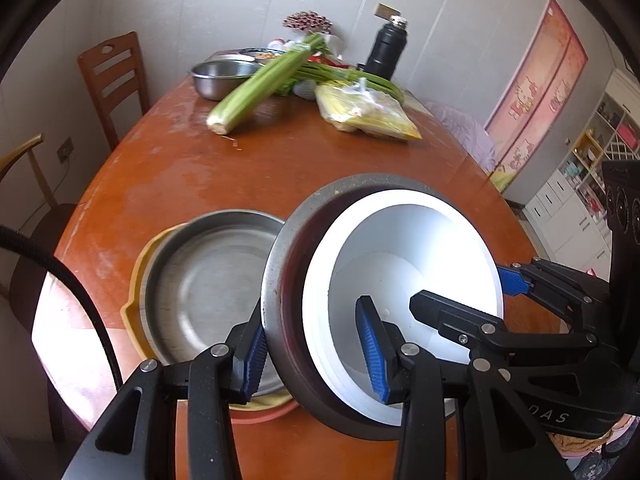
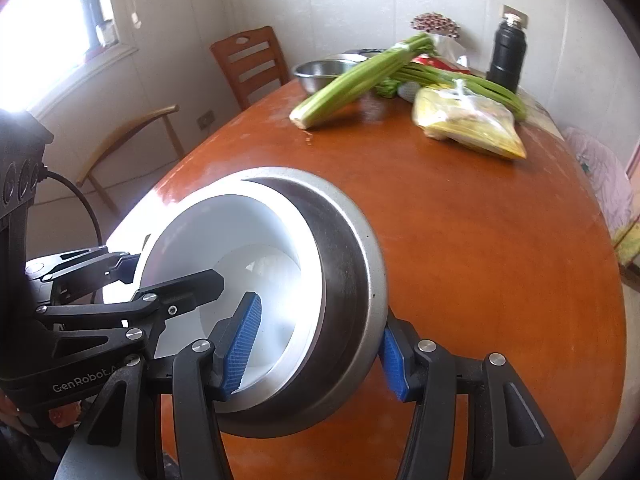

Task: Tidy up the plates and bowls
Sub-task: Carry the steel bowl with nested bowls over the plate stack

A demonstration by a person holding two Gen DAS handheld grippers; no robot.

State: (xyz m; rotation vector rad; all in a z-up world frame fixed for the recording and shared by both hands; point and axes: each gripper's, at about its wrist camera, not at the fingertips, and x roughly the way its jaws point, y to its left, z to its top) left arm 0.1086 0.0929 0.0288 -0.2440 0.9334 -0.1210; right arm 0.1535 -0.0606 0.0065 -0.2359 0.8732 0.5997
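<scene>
Blue-padded fingers of my left tool [image 1: 316,354] fill the near edge of the left wrist view, clamped across the walls of a grey bowl [image 1: 288,280] and the white bowl [image 1: 400,276] nested in it: one pad is outside the grey rim, the other inside the white bowl. Both bowls tilt above the tabletop [image 1: 260,168]. At nine o'clock from them a steel plate [image 1: 204,280] rests on a yellow plate [image 1: 136,292]. My right tool [image 1: 472,292] grips the white rim from three o'clock.

From the right wrist view, my right tool [image 2: 320,344] clamps the same nested walls, one pad inside the white bowl [image 2: 256,256], one outside the grey bowl [image 2: 352,264]. Celery [image 2: 360,76] and a steel bowl [image 2: 320,70] lie toward twelve o'clock.
</scene>
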